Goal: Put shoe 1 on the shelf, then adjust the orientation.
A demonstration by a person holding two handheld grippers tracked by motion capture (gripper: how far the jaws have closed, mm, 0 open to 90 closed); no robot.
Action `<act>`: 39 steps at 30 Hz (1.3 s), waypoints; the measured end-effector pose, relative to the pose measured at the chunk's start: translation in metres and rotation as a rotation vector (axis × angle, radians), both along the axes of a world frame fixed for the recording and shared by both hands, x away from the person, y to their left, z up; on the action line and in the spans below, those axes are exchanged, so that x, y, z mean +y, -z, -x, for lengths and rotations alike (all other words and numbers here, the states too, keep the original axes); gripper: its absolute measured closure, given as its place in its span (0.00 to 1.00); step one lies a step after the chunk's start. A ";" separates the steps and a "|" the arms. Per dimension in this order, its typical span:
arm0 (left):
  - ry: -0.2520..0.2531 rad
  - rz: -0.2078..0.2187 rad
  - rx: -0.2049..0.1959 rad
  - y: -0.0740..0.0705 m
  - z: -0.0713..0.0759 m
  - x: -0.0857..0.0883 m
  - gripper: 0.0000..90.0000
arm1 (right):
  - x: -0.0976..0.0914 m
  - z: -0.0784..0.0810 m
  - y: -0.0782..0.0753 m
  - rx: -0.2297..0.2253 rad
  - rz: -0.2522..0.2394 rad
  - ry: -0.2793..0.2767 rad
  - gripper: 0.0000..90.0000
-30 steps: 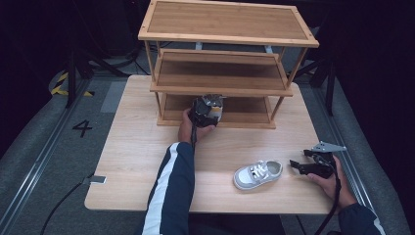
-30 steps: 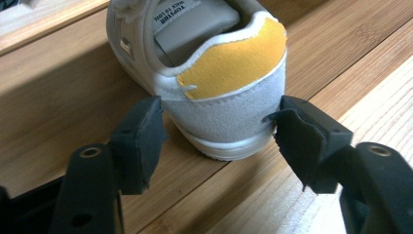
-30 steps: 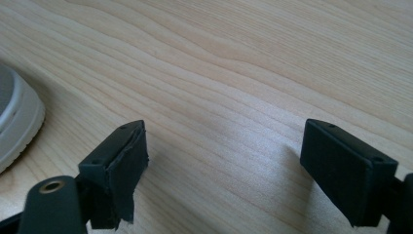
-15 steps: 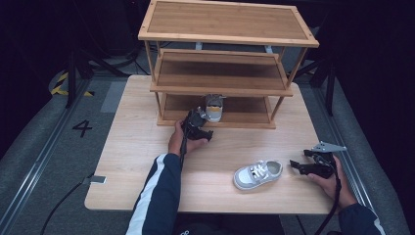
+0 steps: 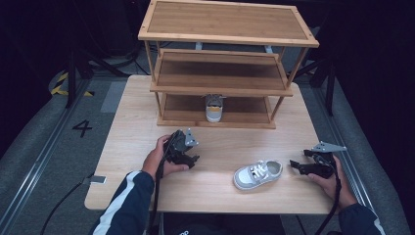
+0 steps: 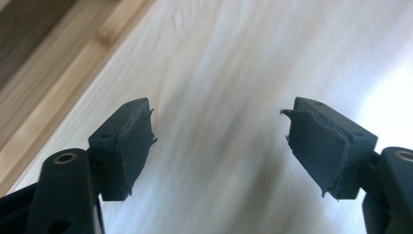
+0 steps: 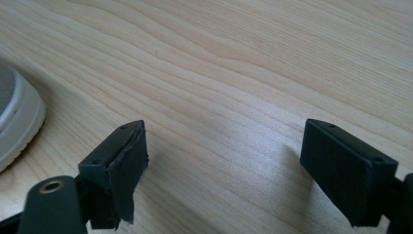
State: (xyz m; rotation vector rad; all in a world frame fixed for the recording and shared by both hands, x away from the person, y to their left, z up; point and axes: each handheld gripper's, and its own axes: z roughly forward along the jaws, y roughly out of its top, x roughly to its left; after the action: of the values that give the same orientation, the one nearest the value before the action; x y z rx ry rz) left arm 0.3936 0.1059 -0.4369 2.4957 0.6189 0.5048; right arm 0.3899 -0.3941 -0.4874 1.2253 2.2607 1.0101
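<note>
On the table (image 5: 132, 142) I count two small white shoes: one shoe on the rack's bottom shelf (image 5: 214, 108) at the far side, one shoe lying near the front edge (image 5: 258, 174) just left of the right gripper (image 5: 296, 165). Since the earlier frame the left gripper (image 5: 192, 159) has drawn back from the three-shelf wooden rack (image 5: 220, 63), its jaws just opening with nothing between them, leaving the shelved shoe behind. Both grippers' jaws stand apart and empty.

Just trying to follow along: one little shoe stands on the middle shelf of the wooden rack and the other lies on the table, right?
Not quite. The shoe in the rack stands on the bottom shelf, not the middle one, as the high view shows. The other shoe does lie on the table.
</note>
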 end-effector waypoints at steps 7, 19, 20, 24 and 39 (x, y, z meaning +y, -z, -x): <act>0.023 -0.011 -0.013 0.006 0.031 0.027 0.28 | 0.000 0.000 0.000 0.000 0.001 -0.001 0.20; -0.063 0.083 0.047 0.032 0.061 0.063 0.20 | 0.000 -0.001 0.000 0.001 0.004 -0.006 0.20; -0.068 0.109 0.057 0.034 0.062 0.066 0.20 | 0.000 -0.002 0.000 0.002 0.004 -0.007 0.20; -0.119 0.199 0.083 0.041 0.065 0.077 0.18 | 0.001 -0.003 -0.001 0.007 0.007 -0.009 0.19; -0.195 0.265 0.105 0.046 0.074 0.088 0.17 | 0.016 0.019 -0.015 0.023 0.034 -0.299 0.28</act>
State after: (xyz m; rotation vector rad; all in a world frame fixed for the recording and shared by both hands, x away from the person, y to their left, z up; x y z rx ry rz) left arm 0.3197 0.1936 -0.4829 2.2332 0.9145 0.3384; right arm 0.3704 -0.3786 -0.4727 0.9064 2.5198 1.0583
